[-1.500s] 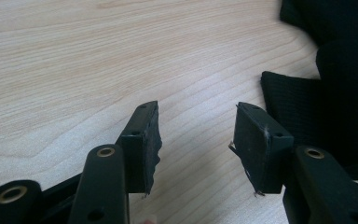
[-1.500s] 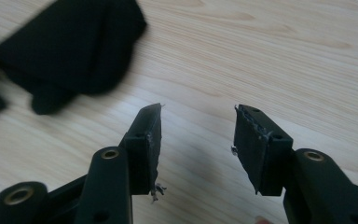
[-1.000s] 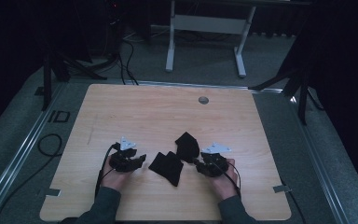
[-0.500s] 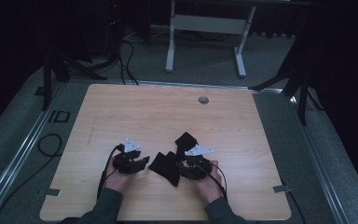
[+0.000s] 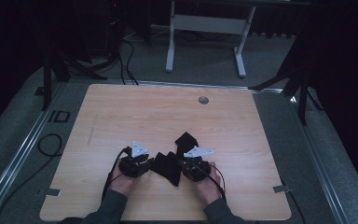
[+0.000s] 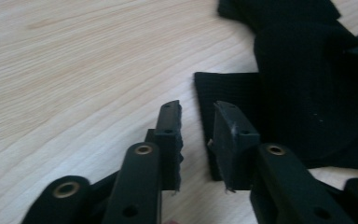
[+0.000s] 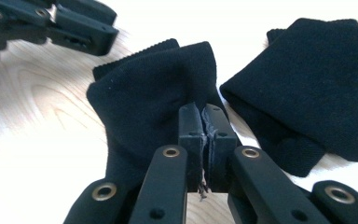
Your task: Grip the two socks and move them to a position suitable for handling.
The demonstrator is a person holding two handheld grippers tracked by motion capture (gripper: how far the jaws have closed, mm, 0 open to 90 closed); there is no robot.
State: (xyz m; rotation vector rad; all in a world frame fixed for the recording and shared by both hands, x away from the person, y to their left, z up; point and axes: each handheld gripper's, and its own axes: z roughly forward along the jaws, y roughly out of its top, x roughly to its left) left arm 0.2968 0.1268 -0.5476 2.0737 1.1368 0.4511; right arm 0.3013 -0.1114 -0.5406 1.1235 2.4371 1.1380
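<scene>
Black knit fabric, soft and limp, is what both hands are working on: a sock [image 5: 167, 167] lies crumpled on the pale wooden desk [image 5: 135, 112] between the two grippers, near the person's edge. A second sock [image 7: 307, 88] sits folded just beside it, on the far side, apart from either tool.

I'd judge the near sock to be very light and floppy. It will sag and drape from wherever it is pinched, and it will not slip much, since the ribbed knit gives rubber pads something to bite. Nothing about it is fragile, though a shallow pinch may catch only one layer.

The right gripper [image 7: 204, 140] has its jaws closed tight on a bunched fold of the near sock, the cloth squeezed thin between the pads and puckering up just ahead of them. The left gripper [image 6: 196, 140] has just been closing its jaws; they stand partly apart, straddling the flat ribbed edge of the sock, which lies on the desk in the gap. I cannot see the pads pressing on it yet.

That ribbed edge looks like the sensible place to take hold: it is firmer than the body, lies flat, and sits well away from the other grip, so the sock could be stretched between the two.
</scene>
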